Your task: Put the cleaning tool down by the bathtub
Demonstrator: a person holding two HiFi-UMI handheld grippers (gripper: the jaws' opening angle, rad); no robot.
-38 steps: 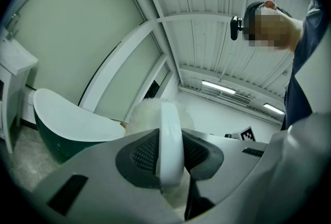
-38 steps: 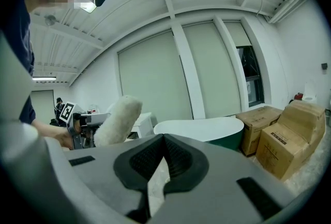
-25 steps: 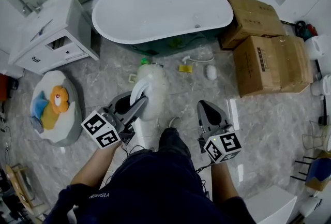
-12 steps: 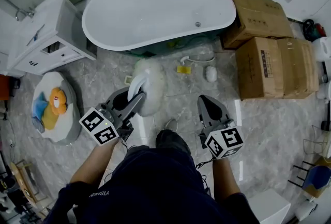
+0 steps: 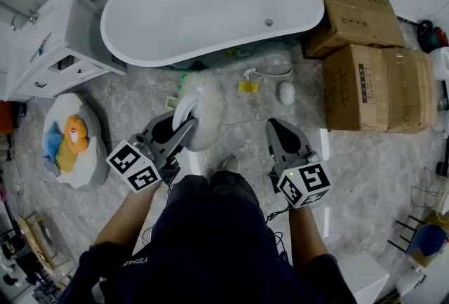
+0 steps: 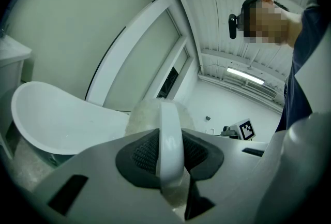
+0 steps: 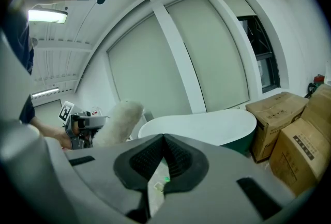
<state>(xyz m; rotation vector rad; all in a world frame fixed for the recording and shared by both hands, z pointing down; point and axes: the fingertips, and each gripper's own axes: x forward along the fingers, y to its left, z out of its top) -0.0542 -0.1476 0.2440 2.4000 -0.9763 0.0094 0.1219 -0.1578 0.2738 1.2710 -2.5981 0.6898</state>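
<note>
The cleaning tool [image 5: 203,107] is a fluffy white duster head on a curved white handle [image 6: 169,143]. My left gripper [image 5: 184,128] is shut on that handle, and the fluffy head [image 6: 145,114] sticks out past the jaws toward the bathtub. The white bathtub [image 5: 112,36] lies across the top of the head view, its base just beyond the duster head. My right gripper [image 5: 273,127] hangs to the right above the floor, shut with nothing in it. From the right gripper view [image 7: 163,141] I see the duster [image 7: 119,122], the left gripper [image 7: 85,123] and the tub [image 7: 207,124].
Two stacks of cardboard boxes [image 5: 382,88] stand right of the tub. A white cabinet [image 5: 49,43] stands at its left, with a round duck mat [image 5: 66,144] on the floor below it. Small items [image 5: 247,87] and a white lump [image 5: 285,93] lie along the tub's base.
The person has moved closer to the tub, carrying the duster forward so its head now lies nearer the tub's base. Both grippers keep the same hold and spacing.
</note>
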